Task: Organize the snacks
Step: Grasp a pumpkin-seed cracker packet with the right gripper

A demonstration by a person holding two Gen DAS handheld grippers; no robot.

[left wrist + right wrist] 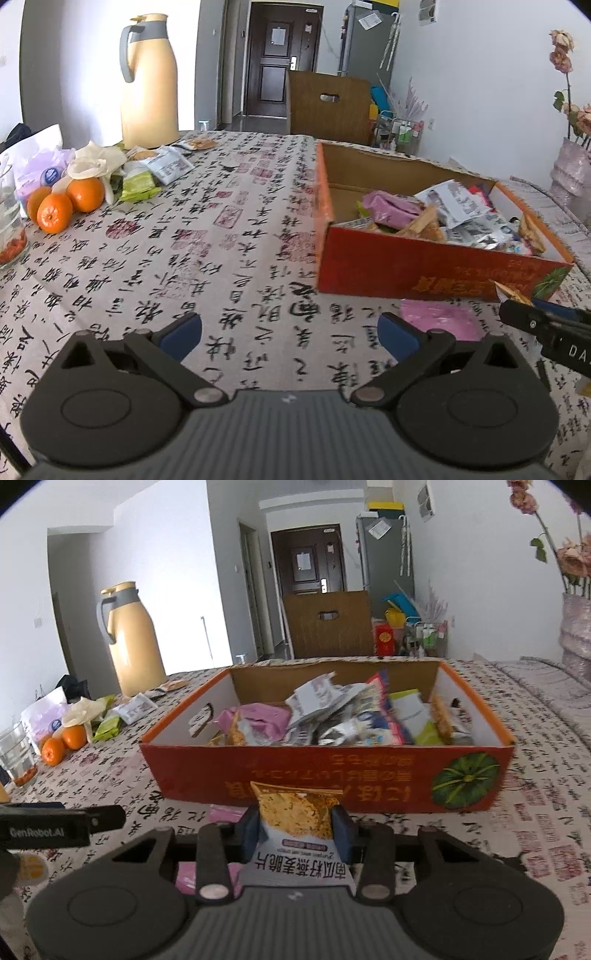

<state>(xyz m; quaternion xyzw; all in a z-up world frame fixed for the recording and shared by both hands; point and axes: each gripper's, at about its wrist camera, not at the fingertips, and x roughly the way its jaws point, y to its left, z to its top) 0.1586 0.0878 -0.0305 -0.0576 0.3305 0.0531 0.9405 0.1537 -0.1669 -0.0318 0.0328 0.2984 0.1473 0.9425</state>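
An orange cardboard box (369,786) holding several snack packets stands on the patterned tablecloth; it shows at the right in the left wrist view (424,273). My right gripper (297,829) is shut on a white and golden oat crisp packet (295,819), held just in front of the box's near wall. That gripper enters the left wrist view at the far right (517,308), with the packet's tip showing. My left gripper (290,334) is open over bare tablecloth, nothing between its fingers. A pink packet (439,319) lies flat before the box.
A yellow thermos jug (149,81) stands at the table's far left. Near it lie oranges (70,203), a green packet (138,184), white packets (166,164) and a purple bag. A glass jar (9,232) sits at the left edge. A vase with flowers (569,173) is at the right.
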